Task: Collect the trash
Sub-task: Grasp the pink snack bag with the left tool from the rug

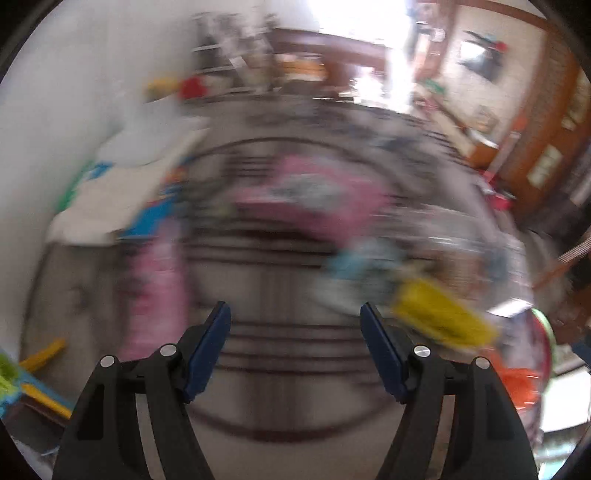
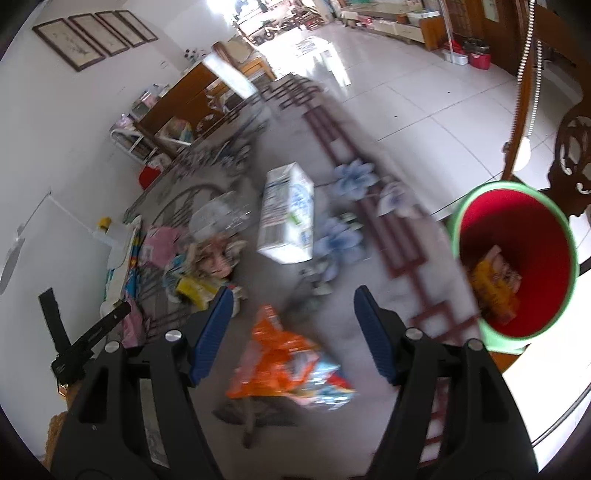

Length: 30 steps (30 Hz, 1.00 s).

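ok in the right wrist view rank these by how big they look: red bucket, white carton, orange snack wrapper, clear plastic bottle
1. red bucket, largest
2. white carton and orange snack wrapper look about alike; the wrapper lies nearer the camera, so I won't rank them
3. clear plastic bottle, smallest, though blurred

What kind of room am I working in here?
Likely a home living room: framed pictures on the wall, a patterned rug over tiled floor, and wooden furniture alongside.
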### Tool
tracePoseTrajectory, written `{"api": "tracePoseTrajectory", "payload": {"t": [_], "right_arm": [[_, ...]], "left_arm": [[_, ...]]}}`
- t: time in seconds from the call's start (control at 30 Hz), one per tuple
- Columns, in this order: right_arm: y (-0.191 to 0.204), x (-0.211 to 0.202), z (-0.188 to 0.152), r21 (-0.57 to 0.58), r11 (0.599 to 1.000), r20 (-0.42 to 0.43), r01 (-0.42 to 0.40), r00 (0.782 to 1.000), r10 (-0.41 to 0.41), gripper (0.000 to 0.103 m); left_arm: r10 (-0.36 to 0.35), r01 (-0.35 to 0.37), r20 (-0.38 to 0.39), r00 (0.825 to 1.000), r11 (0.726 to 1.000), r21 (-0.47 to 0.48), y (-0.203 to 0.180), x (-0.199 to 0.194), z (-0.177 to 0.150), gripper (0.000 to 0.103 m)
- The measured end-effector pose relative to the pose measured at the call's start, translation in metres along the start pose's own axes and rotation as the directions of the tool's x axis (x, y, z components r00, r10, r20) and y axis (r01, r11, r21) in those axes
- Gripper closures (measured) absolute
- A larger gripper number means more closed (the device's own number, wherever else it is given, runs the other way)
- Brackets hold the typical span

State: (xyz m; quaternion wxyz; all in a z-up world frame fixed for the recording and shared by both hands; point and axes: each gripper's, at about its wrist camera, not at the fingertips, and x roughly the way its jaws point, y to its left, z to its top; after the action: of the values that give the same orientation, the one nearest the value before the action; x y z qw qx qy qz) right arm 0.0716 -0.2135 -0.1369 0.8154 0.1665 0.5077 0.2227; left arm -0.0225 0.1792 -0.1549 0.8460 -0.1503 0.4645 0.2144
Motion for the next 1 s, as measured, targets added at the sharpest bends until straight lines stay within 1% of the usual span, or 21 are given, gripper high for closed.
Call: {"api": "tracePoseTrajectory", "payload": {"t": [0.13,0.2,0.27,0.3,0.4,0.53,0.6,0.63,0.67,0.73,0.8,0.9,1.0], "right_arm": [[0.027,0.01,-0.007,-0.033,0.999,-0.012,-0.002,1.0,0.001,0.037],[0.036,0.015,-0.007,-0.045,0.999,-0.021,-0.005,1.0,0.004,0.036],[0.048,0.019,-0.006,-0.075,0.997,-0.029,0.0,1.0,-0.002,0.034],[0.057,0.021,-0.004,-0.11,0.994,-0.036,0.009,0.999,-0.013,0.034],[0.078,0.028,-0.001,-0.203,0.979,-0.043,0.029,0.998,-0.038,0.03],[0.111,0.044,0.012,-0.33,0.944,-0.062,0.031,0.997,-0.054,0.025],[0.127,0.059,0.02,-0.381,0.924,-0.083,0.024,0.995,-0.06,0.024],[0.134,0.066,0.023,-0.399,0.917,-0.09,0.023,0.994,-0.064,0.023],[0.143,0.075,0.027,-0.422,0.906,-0.1,0.021,0.993,-0.07,0.023],[0.161,0.095,0.034,-0.47,0.883,-0.123,0.008,0.99,-0.074,0.022],[0.183,0.12,0.041,-0.52,0.854,-0.155,-0.018,0.985,-0.073,0.022],[0.209,0.153,0.048,-0.584,0.81,-0.198,-0.056,0.977,-0.076,0.022],[0.244,0.194,0.052,-0.666,0.737,-0.256,-0.113,0.963,-0.084,0.022]], "left_arm": [[0.065,-0.067,-0.021,0.998,0.995,-0.074,0.057,0.015,0.0,0.034],[0.079,-0.082,-0.034,0.996,0.992,-0.1,0.074,0.023,0.002,0.034],[0.085,-0.09,-0.048,0.995,0.989,-0.114,0.086,0.034,0.004,0.034],[0.084,-0.09,-0.062,0.995,0.989,-0.119,0.091,0.042,0.005,0.034],[0.062,-0.075,-0.1,0.993,0.988,-0.138,0.092,0.062,0.004,0.034],[0.033,-0.05,-0.113,0.993,0.987,-0.156,0.09,0.077,0.004,0.037],[0.021,-0.039,-0.115,0.993,0.987,-0.158,0.091,0.083,0.008,0.053],[0.016,-0.035,-0.118,0.993,0.987,-0.157,0.092,0.085,0.008,0.066],[0.005,-0.024,-0.113,0.994,0.987,-0.159,0.092,0.086,0.009,0.066],[-0.017,0.001,-0.099,0.995,0.987,-0.162,0.09,0.085,0.009,0.074],[-0.029,0.017,-0.078,0.997,0.988,-0.154,0.086,0.079,0.008,0.076],[-0.073,0.065,-0.058,0.996,0.989,-0.131,0.073,0.066,0.002,0.078],[-0.124,0.116,-0.06,0.99,0.986,-0.119,0.058,0.055,-0.007,0.078]]}}
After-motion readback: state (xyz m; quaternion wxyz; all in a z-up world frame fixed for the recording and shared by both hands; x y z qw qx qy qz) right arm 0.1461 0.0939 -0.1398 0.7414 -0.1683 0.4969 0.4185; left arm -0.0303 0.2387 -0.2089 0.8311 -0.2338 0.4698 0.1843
